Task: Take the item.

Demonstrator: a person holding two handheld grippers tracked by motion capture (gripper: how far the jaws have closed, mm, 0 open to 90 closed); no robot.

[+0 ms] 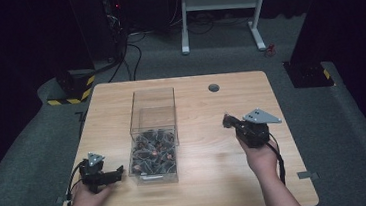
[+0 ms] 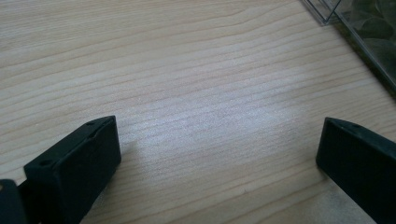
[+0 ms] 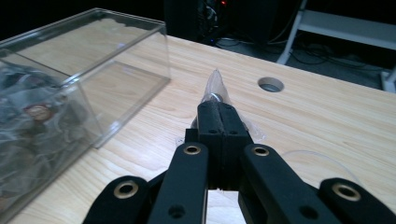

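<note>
While its two black jaws are pressed tight together, the right claw (image 3: pixel 219 116) pinches a small clear plastic packet (image 3: pixel 215 86) whose crinkled tip sticks out past the jaw ends; something small and pale sits inside it, too blurred to name. Seen from the high view, this right claw (image 1: pixel 229 121) hangs above the bare wood on the right half of the worktop (image 1: pixel 214 190), well apart from the clear plastic box (image 1: pixel 154 135) at the middle. That box is long and see-through, its near end heaped with dark wrapped pieces (image 1: pixel 153 153), its far end bare. On the other side of the box, the left claw (image 1: pixel 119 170) lies low by the near left corner, jaws spread wide with only wood grain between them, its tips just beside the box's near wall (image 2: pixel 359 42)
</note>
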